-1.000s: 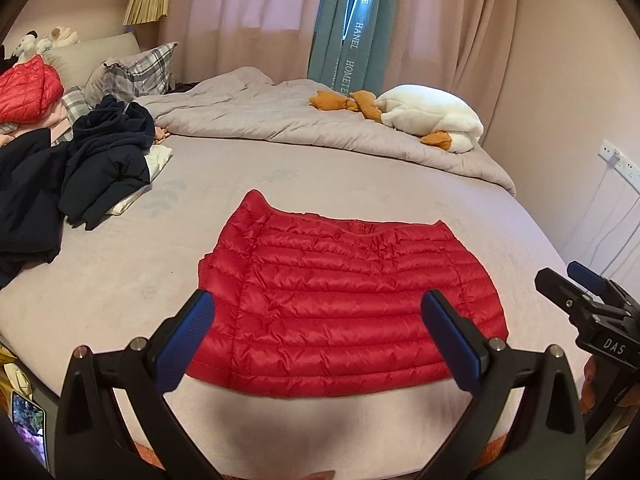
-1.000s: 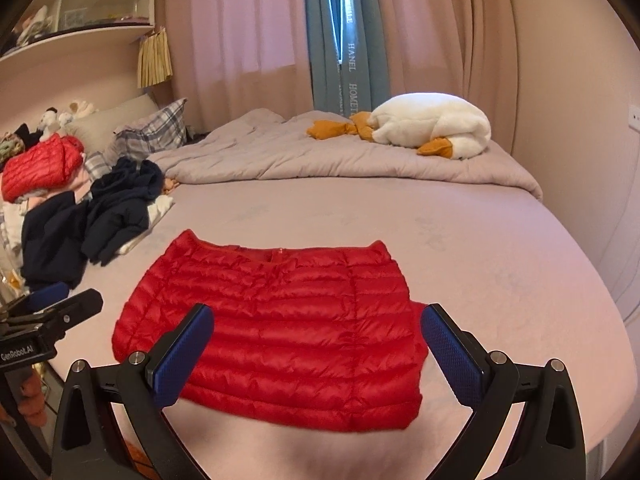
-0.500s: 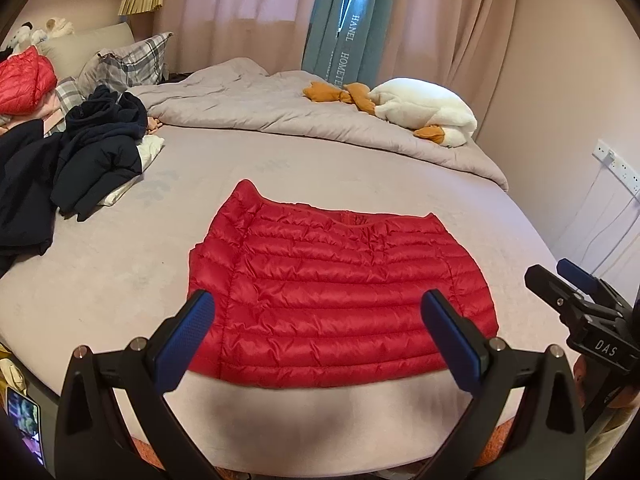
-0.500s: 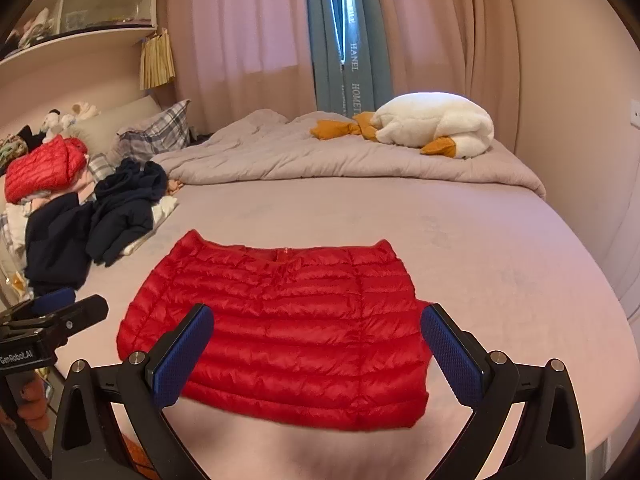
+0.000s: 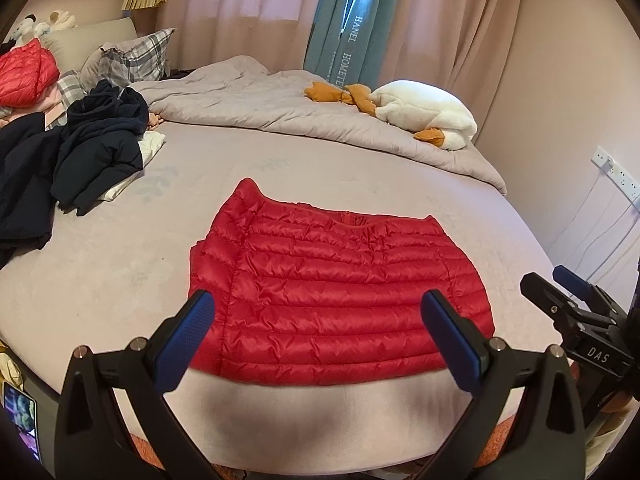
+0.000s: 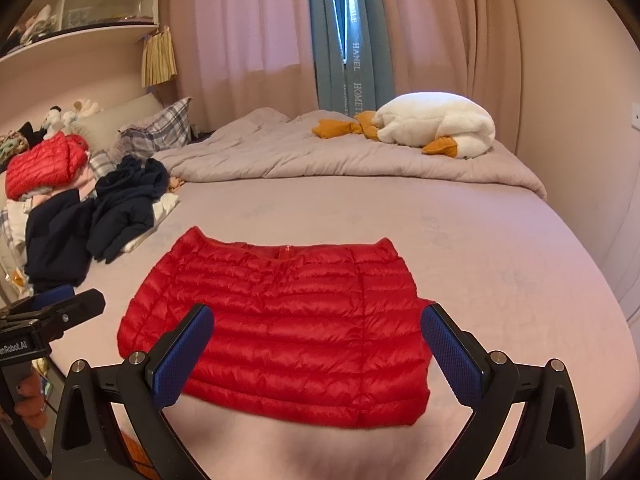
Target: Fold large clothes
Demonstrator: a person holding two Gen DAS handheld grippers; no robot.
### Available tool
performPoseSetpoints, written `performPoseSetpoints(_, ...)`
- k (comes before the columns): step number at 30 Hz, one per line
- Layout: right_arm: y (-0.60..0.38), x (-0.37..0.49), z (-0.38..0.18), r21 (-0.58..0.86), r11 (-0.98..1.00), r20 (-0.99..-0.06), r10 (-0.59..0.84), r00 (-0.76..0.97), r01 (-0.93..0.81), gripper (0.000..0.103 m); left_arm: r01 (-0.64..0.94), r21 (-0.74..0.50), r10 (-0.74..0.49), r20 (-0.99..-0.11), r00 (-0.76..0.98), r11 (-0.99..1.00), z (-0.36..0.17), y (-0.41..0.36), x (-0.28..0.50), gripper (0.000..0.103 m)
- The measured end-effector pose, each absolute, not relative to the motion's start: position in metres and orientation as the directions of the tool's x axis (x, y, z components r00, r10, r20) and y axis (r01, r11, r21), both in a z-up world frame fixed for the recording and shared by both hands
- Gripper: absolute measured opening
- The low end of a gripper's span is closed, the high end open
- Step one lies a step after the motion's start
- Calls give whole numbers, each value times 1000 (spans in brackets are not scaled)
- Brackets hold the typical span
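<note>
Red jacket [image 5: 340, 300] lies folded flat on the bed [image 5: 120, 280], centre of both frames, near the lower edge of the mattress. Left tool [image 5: 320, 336] spread wide, holding nothing, blue pads [image 5: 188, 340] framing the jacket's near hem from above; no contact visible. Right tool [image 6: 316, 344] also spread wide and empty, poised over the same hem; it shows again at the right edge of the left view. Dark clothes [image 5: 80, 152] heaped at left of frame, well apart from the jacket. Grey duvet [image 5: 280, 116] bunched across the upper centre, white plush goose [image 5: 424, 116] lying on it at upper right
</note>
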State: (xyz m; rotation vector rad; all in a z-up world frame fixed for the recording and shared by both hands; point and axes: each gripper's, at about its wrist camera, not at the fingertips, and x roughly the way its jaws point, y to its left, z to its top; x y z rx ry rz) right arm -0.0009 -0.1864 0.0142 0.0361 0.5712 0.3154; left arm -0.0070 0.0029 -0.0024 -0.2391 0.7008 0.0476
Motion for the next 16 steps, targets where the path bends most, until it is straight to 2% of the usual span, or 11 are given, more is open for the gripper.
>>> performPoseSetpoints(16,-185,-3,10,117,955,-538,291,791,-271,102,-135,-187,-15,-635,772,973,1,4,-10,103)
